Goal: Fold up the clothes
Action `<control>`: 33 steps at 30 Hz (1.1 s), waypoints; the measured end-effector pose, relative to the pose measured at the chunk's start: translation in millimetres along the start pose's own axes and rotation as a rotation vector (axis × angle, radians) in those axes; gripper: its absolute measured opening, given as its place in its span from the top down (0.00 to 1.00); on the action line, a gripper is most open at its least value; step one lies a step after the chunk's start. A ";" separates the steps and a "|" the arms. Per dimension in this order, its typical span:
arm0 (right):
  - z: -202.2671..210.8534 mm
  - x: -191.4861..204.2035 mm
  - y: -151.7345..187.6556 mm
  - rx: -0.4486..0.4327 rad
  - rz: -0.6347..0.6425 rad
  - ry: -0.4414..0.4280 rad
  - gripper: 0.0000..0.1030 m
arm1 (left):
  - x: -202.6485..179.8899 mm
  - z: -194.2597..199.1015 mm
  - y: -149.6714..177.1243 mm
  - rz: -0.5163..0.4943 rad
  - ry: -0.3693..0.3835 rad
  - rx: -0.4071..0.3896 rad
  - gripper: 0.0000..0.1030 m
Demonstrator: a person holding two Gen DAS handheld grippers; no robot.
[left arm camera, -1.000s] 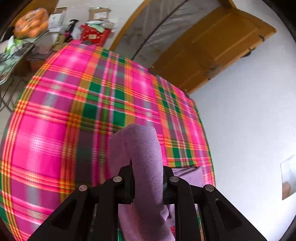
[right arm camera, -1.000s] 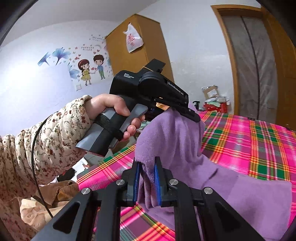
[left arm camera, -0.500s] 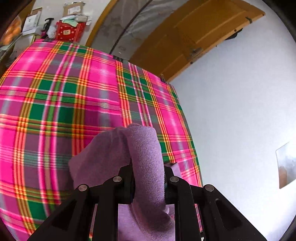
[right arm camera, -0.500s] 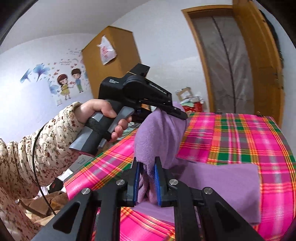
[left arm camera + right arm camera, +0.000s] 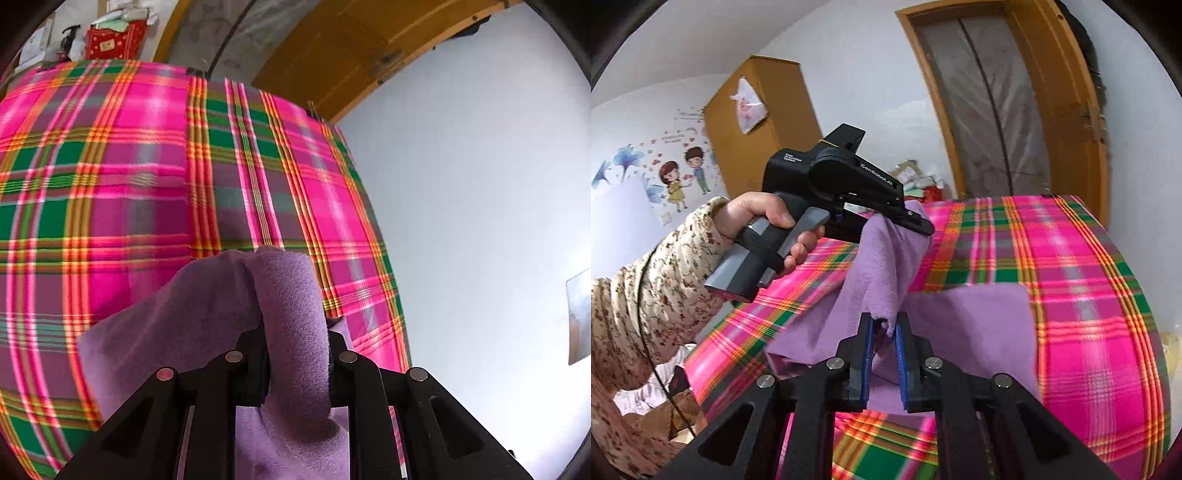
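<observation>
Where left gripper (image 5: 916, 221) pinches purple cloth (image 5: 967, 325), housing reads "CenRobot.AI".

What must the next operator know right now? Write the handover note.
Left gripper: shut on the purple cloth, a bunched edge between its fingers.
Right gripper: shut on the same cloth, a corner held between its blue pads.
Cloth: near edge lifted by both grippers, far part flat on the plaid bedspread.
Done: both grips taken, edge raised.
Left: carry the raised edge across, lay it down, release, probably fold again.
</observation>
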State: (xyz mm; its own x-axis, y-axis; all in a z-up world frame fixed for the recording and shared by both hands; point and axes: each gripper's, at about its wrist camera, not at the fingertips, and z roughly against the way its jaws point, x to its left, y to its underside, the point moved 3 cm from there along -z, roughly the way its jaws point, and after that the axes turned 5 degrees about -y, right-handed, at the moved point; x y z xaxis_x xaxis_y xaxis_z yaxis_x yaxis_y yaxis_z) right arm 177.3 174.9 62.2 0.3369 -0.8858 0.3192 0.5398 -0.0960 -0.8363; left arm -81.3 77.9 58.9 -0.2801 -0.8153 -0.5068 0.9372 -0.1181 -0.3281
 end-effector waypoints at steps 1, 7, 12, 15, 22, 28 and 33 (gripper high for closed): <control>-0.5 -4.7 2.7 0.006 -0.009 0.008 0.88 | -0.7 -7.7 -0.5 0.001 -0.008 0.013 0.83; -3.2 -32.8 19.1 0.044 -0.064 0.059 0.91 | 2.2 -28.2 -0.8 0.020 -0.022 0.044 0.82; -6.4 -47.1 27.6 0.066 -0.096 0.072 0.91 | 6.2 -36.0 -0.7 0.040 -0.016 0.057 0.77; -9.3 -51.7 29.8 0.073 -0.104 0.075 0.91 | 8.7 -40.7 -0.7 0.052 -0.012 0.065 0.74; -13.3 -58.7 34.9 0.107 -0.121 0.085 0.91 | 24.0 -19.9 11.1 0.088 0.035 0.029 0.57; -14.0 -57.8 34.9 0.114 -0.123 0.090 0.91 | 39.7 6.4 24.2 0.122 0.086 -0.016 0.44; -8.6 -58.8 29.8 0.097 -0.121 0.121 0.91 | 54.0 27.4 37.5 0.143 0.105 -0.061 0.44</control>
State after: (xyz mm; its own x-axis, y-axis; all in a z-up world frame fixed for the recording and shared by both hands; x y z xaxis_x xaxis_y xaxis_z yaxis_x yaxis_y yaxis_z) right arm 166.9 220.2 14.7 0.1734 -0.9189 0.3543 0.6442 -0.1663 -0.7466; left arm -55.6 13.9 41.1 -0.1679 -0.7570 -0.6315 0.9557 0.0320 -0.2925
